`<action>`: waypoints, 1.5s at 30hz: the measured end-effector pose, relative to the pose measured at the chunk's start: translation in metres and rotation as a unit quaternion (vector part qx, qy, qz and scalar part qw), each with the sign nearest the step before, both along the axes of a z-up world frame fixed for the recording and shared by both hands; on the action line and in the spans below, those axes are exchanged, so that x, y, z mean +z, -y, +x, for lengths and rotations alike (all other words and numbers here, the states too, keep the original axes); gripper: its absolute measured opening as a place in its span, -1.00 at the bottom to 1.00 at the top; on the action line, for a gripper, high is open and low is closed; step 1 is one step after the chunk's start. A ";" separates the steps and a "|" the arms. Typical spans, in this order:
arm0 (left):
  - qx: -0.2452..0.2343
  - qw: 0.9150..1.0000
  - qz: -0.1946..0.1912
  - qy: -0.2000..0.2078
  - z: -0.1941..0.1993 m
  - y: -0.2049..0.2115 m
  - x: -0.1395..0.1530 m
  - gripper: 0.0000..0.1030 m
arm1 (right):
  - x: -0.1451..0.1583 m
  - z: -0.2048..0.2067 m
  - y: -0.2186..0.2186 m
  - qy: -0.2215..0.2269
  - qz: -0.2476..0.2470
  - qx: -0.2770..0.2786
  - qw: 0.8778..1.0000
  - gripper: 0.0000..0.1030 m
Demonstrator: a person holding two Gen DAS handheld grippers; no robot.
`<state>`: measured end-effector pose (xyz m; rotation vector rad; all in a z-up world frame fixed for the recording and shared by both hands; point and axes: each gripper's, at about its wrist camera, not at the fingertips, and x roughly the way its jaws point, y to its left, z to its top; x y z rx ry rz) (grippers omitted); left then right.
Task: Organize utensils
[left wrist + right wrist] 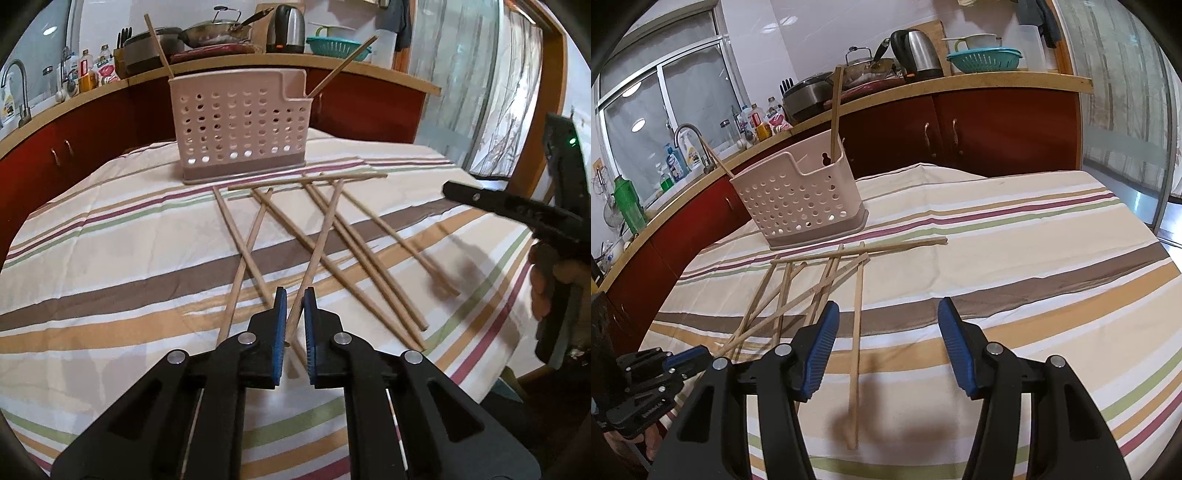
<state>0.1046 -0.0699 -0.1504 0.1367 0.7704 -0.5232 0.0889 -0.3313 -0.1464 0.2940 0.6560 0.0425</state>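
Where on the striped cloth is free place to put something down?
Free: the cloth right of the holder and of the loose chopsticks; also the strip left of them. Crowded: directly before the holder, where the chopsticks cross.

Chopsticks: pale bare wood, matt. Holder: pinkish plastic, perforated, smooth, dull sheen. Cloth: striped woven fabric, matt, lightly creased. Left gripper: black matt plastic, blue ribbed pads, bright metal rivets. Kettle: brushed steel, glossy.
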 end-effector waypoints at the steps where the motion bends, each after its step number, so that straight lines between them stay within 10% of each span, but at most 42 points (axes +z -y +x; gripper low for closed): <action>1: -0.003 1.000 -0.006 0.001 -0.002 0.000 0.003 -0.83 | 0.000 0.000 -0.001 -0.001 -0.001 0.001 1.000 0.07; 45: 0.027 0.981 -0.112 0.157 0.016 -0.001 0.114 -0.90 | 0.004 -0.002 -0.002 -0.001 -0.015 -0.002 1.000 0.03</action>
